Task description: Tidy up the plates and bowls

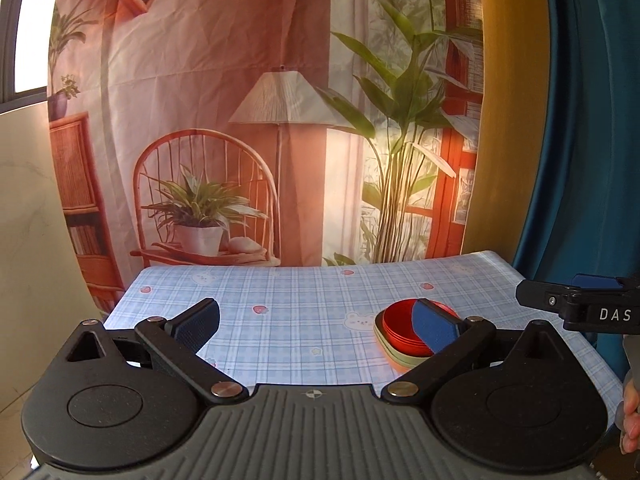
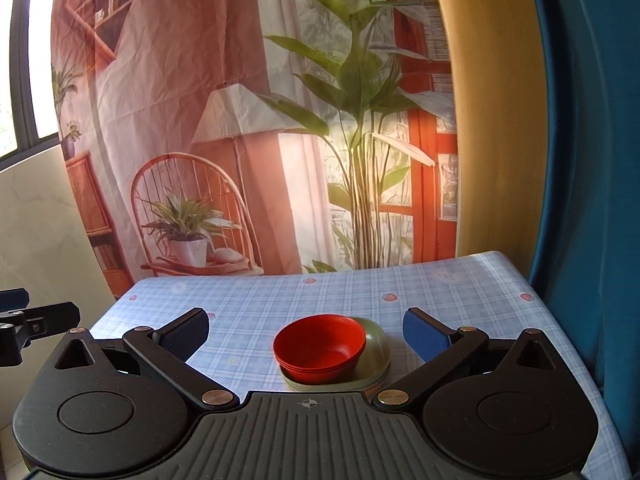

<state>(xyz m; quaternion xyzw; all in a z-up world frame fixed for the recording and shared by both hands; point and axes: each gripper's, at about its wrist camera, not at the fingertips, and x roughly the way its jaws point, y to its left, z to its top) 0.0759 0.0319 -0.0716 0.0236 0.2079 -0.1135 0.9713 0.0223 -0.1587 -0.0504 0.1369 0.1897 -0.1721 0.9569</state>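
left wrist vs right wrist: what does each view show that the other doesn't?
Left wrist only: the person's fingers at the right edge; its own finger hides part of the red bowls.

Right wrist only: the bowls' open inside and the green plates under them, seen unblocked between its fingers.

Both: checked tablecloth, printed backdrop, one stack, both grippers open, holding nothing.

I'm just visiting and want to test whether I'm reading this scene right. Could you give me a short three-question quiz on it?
1. True or false: the red bowls sit nested on the green plates.
2. Multiple choice: the right gripper is A) open, B) shut on a bowl, C) out of view.
3. Fill in: the left gripper holds ____.

Key: 1 true; 2 A; 3 nothing. It is open above the checked tablecloth.
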